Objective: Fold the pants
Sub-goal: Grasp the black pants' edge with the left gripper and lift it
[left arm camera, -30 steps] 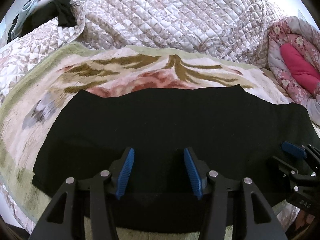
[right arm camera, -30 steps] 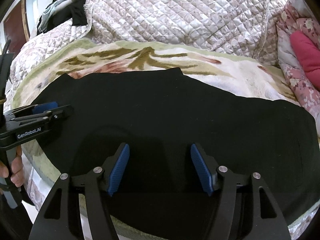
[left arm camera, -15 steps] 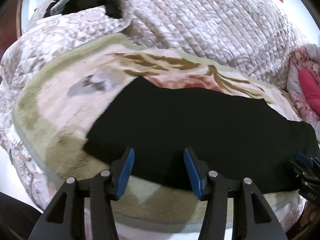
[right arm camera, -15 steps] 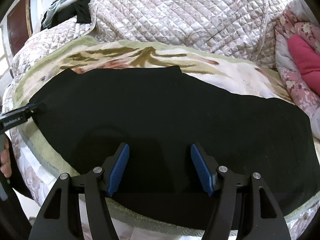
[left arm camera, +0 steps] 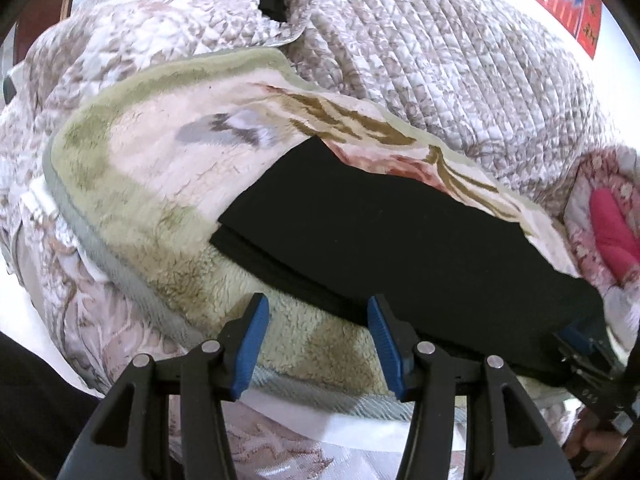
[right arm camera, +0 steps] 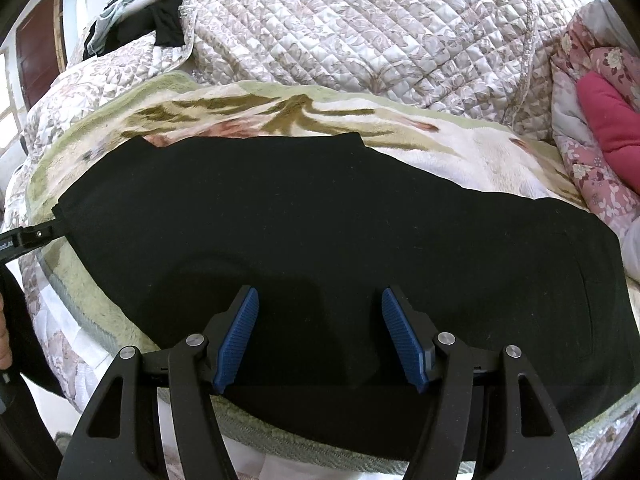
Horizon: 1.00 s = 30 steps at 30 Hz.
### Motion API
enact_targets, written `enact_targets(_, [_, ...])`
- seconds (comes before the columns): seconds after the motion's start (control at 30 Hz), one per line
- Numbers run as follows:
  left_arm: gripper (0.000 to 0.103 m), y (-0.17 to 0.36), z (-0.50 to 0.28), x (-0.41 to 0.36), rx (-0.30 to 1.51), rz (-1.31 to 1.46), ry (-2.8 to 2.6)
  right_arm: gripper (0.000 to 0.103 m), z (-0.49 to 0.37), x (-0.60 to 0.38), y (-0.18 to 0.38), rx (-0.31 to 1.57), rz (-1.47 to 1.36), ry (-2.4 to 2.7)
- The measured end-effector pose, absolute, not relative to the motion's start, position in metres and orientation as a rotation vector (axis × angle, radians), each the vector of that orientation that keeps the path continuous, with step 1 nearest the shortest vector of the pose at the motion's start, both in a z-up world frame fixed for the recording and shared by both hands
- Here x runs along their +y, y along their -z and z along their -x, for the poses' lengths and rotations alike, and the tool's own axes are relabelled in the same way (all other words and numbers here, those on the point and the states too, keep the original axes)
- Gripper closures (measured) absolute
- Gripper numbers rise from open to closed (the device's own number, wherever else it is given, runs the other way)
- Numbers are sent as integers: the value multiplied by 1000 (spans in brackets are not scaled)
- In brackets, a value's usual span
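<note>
A: Where are the pants now?

B: The black pants (right arm camera: pixel 340 248) lie flat across the fleece blanket (right arm camera: pixel 460 148) on the bed, in front of the quilted cover (right arm camera: pixel 360 32). That has not changed from a second ago.

A: And the left gripper?

B: That is the big difference. A second ago the left gripper (left arm camera: pixel 316 344) looked down on the middle of the black cloth. Now its view has slid to the end of the pants (left arm camera: pixel 360 232); the layered edge of the fabric runs diagonally, and between the fingers (left arm camera: pixel 250 344) mostly fleece blanket (left arm camera: pixel 160 184) shows. The view has also tilted.

A: Are its fingers pinching anything?

B: No. They stand spread apart with nothing between the pads, the same gap as before. The right-hand pad sits just at the pants' edge, but I cannot tell whether it touches.

A: The right gripper?

B: The right gripper (right arm camera: pixel 320 336) has stayed put over the near edge of the pants, fingers (right arm camera: pixel 236 340) spread wide, gripping nothing. Its view matches the earlier one almost exactly.

A: Anything else different there?

B: In the right view, the left gripper (right arm camera: pixel 28 236) was well over the cloth a second ago; now only its tip shows at the far left, by the pants' corner. In the left view the right gripper (left arm camera: pixel 580 340) sits at the right margin.
</note>
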<state>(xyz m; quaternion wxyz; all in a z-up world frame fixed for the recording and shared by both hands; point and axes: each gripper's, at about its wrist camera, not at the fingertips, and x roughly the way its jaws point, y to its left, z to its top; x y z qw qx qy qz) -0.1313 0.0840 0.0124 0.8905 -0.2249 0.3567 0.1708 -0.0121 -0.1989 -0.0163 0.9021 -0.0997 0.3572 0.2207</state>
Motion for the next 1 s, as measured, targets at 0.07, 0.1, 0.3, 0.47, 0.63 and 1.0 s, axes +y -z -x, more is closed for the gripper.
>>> enact_targets(0.07, [48,-10,130,89,735,506,-345,38,12,-199,16,738,206,-458])
enact_targets(0.1, [48,-9,128,92,731,523,-340,38,12,-199,16,739,205,-458])
enact_targets(0.3, [48,-7,111,105,710,563,-349,38,11,-199,16,739,206,-460])
enact_targets(0.47, [61,-9,93,108,722,515,-392,38,9,-203,16,749,184,-462])
enact_targets(0.63, [94,-14,84,108,741,498,-378,38,6,-213,11,769,99,-472])
enact_targets(1.0, [96,-75,40,31,686,303,-89,38,-5,-261,-6,757,-104,-350])
